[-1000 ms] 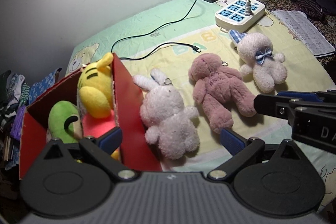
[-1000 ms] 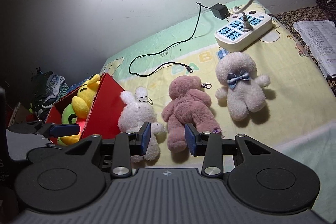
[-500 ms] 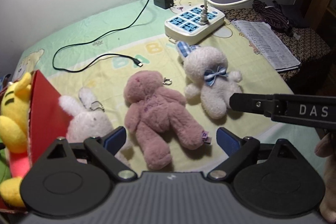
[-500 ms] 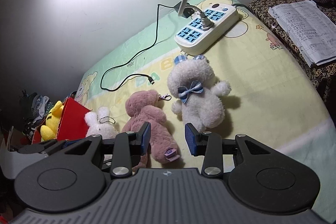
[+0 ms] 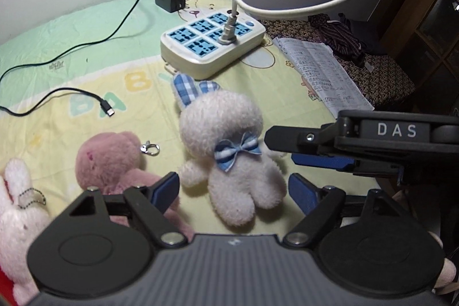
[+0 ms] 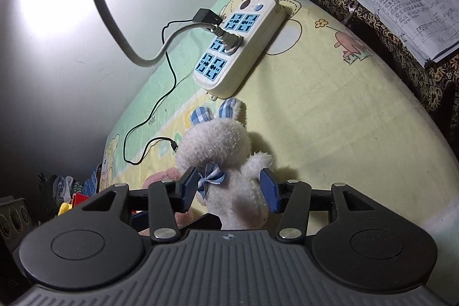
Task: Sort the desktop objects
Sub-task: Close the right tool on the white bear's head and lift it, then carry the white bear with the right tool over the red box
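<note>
Right hand-held gripper (image 6: 228, 188) is open with its blue pads either side of the white rabbit (image 5: 229, 151), which lies mid-worktop below the power strip (image 5: 210, 43); close on the body, not the bow, while the open left hand-held gripper (image 5: 233, 191) waits.

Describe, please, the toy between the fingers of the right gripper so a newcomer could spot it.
Start at the white power strip on the yellow sheet. Just in front lies a white plush rabbit; unlike the pink bear beside it, it has blue checked ears and a blue bow.
</note>
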The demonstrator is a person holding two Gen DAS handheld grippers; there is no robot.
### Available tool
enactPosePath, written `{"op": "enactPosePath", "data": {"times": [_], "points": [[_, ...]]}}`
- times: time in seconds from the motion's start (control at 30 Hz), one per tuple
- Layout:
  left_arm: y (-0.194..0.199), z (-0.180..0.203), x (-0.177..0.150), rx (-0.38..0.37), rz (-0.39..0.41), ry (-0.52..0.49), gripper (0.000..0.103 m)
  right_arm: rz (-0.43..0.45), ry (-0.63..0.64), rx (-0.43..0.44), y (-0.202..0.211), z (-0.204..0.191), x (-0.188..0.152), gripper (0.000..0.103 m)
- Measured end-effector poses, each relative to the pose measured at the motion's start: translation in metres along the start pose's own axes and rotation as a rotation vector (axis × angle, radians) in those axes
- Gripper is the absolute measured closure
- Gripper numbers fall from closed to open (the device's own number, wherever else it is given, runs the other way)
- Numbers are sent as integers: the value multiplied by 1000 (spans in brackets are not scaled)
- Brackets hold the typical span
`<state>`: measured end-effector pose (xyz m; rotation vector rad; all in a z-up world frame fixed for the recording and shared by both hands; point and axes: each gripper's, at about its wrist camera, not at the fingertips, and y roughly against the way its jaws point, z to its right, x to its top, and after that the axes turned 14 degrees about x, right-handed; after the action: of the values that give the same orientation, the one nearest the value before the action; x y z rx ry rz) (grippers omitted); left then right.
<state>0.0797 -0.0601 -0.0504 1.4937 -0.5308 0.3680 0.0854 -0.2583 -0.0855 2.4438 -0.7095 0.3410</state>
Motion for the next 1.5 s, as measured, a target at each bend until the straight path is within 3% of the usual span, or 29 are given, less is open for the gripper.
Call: {"op": "enactPosePath", "data": {"times": [0.23, 0.57, 0.83, 0.87, 1.07, 1.5], "points": [[-25, 5, 8, -17, -29, -14, 19, -28, -12, 26, -16, 12, 10, 50], [-55, 1, 16, -46, -63, -13, 21, -77, -11, 58, -41, 21, 17, 36], [-58, -6, 20, -72, -75, 0, 27, -87, -2, 97, -50, 17, 16, 50], [-57, -6, 20, -76, -75, -1, 28, -91, 0, 115, -49, 16, 16, 61], [-51, -5, 18, -87, -77, -1, 31, -103, 18, 97, -41, 4, 12, 63], [11, 13, -3, -120, -41, -72, 31, -38, 47, 75, 12, -28, -19, 63]]}}
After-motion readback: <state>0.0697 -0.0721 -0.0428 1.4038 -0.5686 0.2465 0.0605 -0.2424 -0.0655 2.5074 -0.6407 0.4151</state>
